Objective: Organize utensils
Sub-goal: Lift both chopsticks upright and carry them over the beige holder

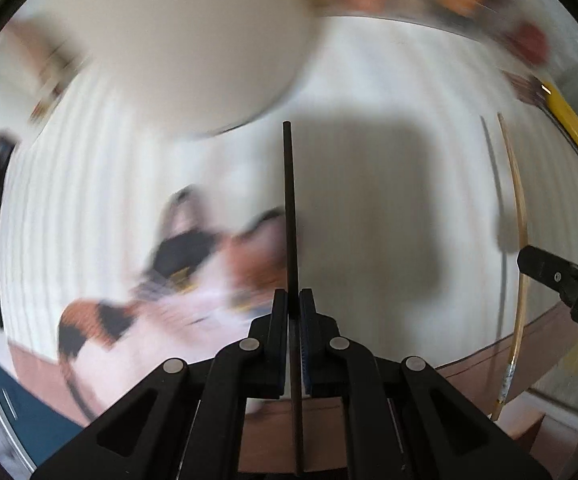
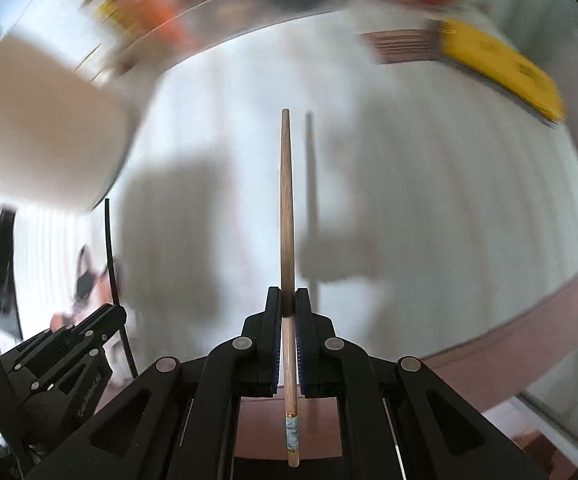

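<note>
My left gripper (image 1: 293,294) is shut on a thin black chopstick (image 1: 290,208) that points away from the camera, above a white ribbed mat (image 1: 369,80). My right gripper (image 2: 287,293) is shut on a wooden chopstick (image 2: 286,200) with a patterned band near its butt end. From the left wrist view the wooden chopstick (image 1: 518,216) and the tip of the right gripper (image 1: 529,258) show at the right edge. In the right wrist view, the left gripper (image 2: 117,312) with its black chopstick (image 2: 109,248) appears at lower left. Both views are motion-blurred.
A large pale round container (image 1: 177,40) stands at the upper left of the mat. A yellow packet (image 2: 501,68) lies at the far right. Blurred orange and red items (image 2: 157,16) line the back. An orange, black and white patterned object (image 1: 177,272) lies left of the left gripper. The brown table edge (image 2: 529,320) runs lower right.
</note>
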A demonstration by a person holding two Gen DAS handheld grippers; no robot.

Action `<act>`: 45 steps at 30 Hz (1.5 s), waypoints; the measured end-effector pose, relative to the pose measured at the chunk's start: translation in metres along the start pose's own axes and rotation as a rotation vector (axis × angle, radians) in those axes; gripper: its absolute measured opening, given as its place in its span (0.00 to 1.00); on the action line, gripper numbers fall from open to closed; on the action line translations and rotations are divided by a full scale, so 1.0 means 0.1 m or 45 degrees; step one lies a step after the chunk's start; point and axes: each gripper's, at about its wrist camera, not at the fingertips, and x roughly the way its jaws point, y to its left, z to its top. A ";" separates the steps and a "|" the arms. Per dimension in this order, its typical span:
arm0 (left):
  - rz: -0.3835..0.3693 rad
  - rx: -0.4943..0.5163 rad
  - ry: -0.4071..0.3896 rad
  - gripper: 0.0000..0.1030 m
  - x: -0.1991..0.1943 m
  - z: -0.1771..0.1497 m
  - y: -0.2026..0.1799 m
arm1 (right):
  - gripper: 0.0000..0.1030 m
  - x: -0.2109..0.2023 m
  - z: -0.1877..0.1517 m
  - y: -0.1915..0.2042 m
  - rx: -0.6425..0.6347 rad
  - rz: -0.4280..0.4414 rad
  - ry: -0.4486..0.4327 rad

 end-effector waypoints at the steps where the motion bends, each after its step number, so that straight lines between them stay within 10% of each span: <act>1: 0.005 -0.033 0.008 0.03 0.03 -0.02 0.13 | 0.06 0.06 -0.01 0.13 -0.032 0.009 0.022; 12: -0.025 -0.204 0.043 0.04 0.19 -0.24 0.77 | 0.08 0.41 -0.03 0.68 -0.168 -0.100 0.128; 27: -0.045 -0.182 0.160 0.06 0.44 0.75 0.94 | 0.20 0.46 0.38 0.78 -0.156 -0.254 0.138; 45: 0.003 -0.142 -0.069 0.03 -0.02 0.56 1.00 | 0.07 -0.03 0.17 0.87 -0.135 -0.180 -0.036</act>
